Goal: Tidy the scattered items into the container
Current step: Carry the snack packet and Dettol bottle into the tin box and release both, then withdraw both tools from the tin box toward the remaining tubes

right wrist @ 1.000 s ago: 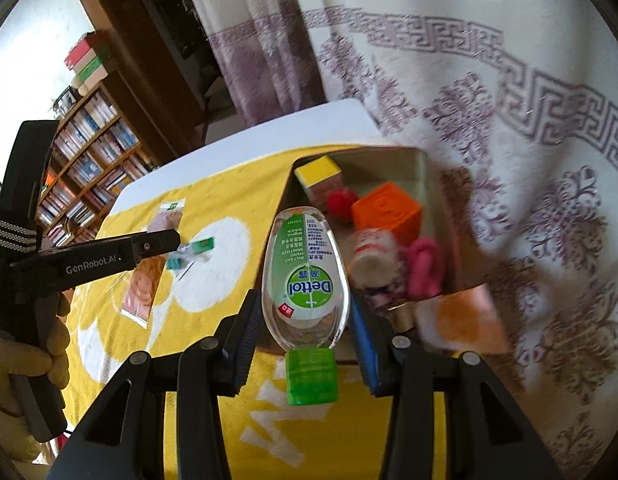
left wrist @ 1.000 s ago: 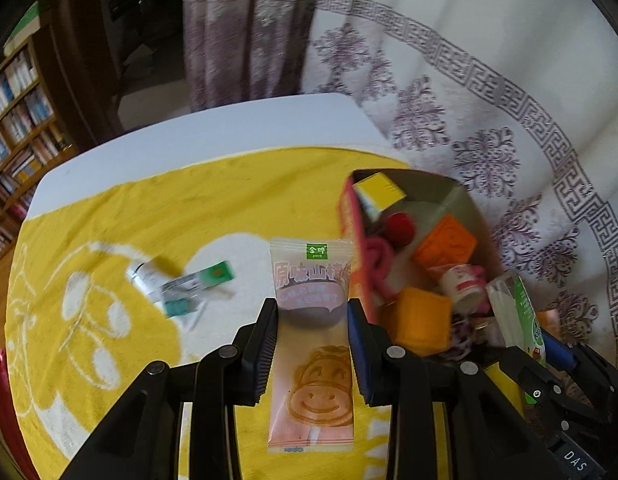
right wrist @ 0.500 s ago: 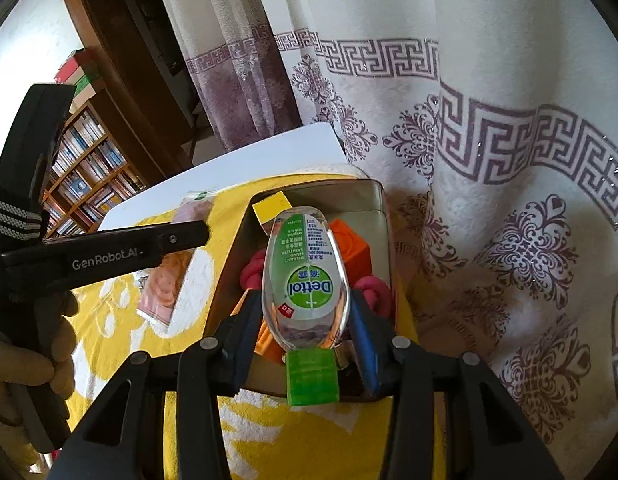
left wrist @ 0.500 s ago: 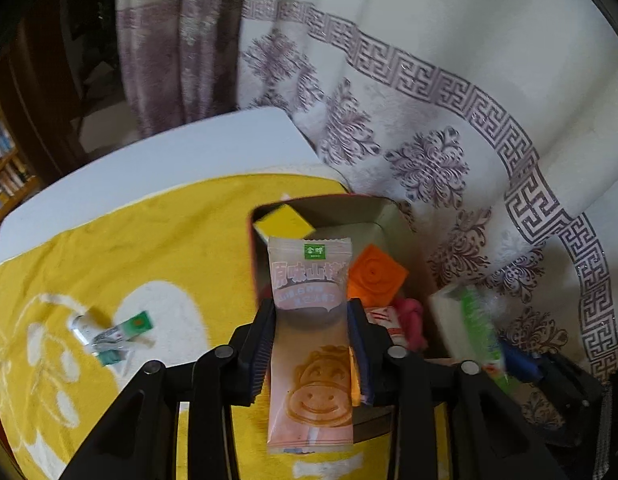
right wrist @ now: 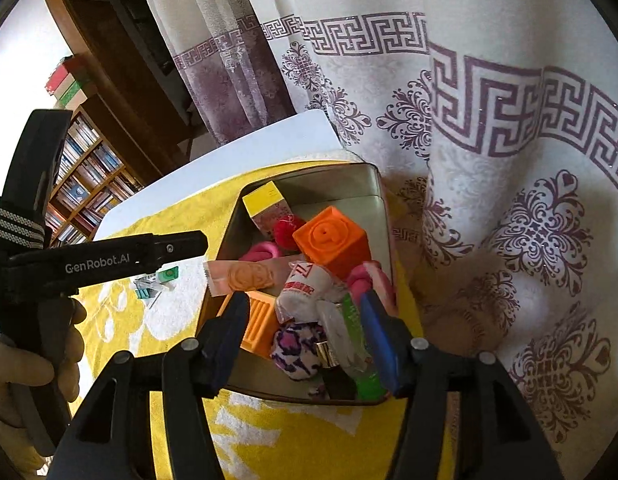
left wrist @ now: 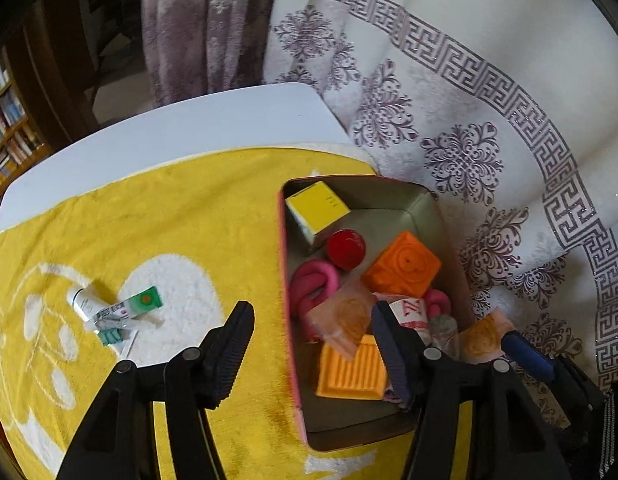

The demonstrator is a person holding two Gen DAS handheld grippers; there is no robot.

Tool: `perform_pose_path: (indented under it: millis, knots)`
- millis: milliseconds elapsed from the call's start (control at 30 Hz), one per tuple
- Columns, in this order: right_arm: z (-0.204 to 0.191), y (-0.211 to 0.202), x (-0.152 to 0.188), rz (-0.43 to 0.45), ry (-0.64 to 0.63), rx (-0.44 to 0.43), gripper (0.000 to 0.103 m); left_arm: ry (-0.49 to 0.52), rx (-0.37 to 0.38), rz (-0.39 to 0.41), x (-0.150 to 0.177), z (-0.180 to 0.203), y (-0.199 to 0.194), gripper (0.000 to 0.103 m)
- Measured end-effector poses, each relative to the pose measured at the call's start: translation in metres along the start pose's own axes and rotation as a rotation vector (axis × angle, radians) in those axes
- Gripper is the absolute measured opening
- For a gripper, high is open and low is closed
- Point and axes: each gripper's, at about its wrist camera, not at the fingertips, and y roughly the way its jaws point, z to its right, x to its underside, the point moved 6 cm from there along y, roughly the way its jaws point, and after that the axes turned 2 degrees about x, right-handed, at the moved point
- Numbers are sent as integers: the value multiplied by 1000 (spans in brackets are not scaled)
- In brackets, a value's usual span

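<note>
The box [left wrist: 413, 194] [right wrist: 349, 176] on the yellow towel holds several items: a yellow box, a red ball, orange blocks. My left gripper [left wrist: 313, 336] is open and empty above the box's left wall. The pink snack packet [left wrist: 341, 320] [right wrist: 241, 278] lies in the box on the other items. My right gripper [right wrist: 303, 320] is open and empty over the box's near end. The clear sanitizer bottle [right wrist: 349, 340] with a green cap lies in the box between my right fingers. A small white tube and green-white sachets [left wrist: 113, 312] [right wrist: 155, 282] lie on the towel to the left.
The yellow towel [left wrist: 169, 220] covers a white table [left wrist: 189, 128]. A patterned curtain [left wrist: 469, 100] hangs close behind and right of the box. A bookshelf [right wrist: 81, 184] stands far left. The left gripper's body and the gloved hand [right wrist: 25, 360] show in the right wrist view.
Both grippers have opened. The snack packet dropped from the left gripper into the box, and the sanitizer bottle dropped from the right gripper into the box.
</note>
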Motion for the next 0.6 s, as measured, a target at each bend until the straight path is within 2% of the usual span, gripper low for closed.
perform_pose_path:
  millis: [333,600]
  knots:
    - [-37,6,4,-13,-54,-30,61,-89,-35,2,18,-51,-16,62]
    - [-82,14,12,-25,-106,-66,61,-200,-94,19,38,-116,-41,62]
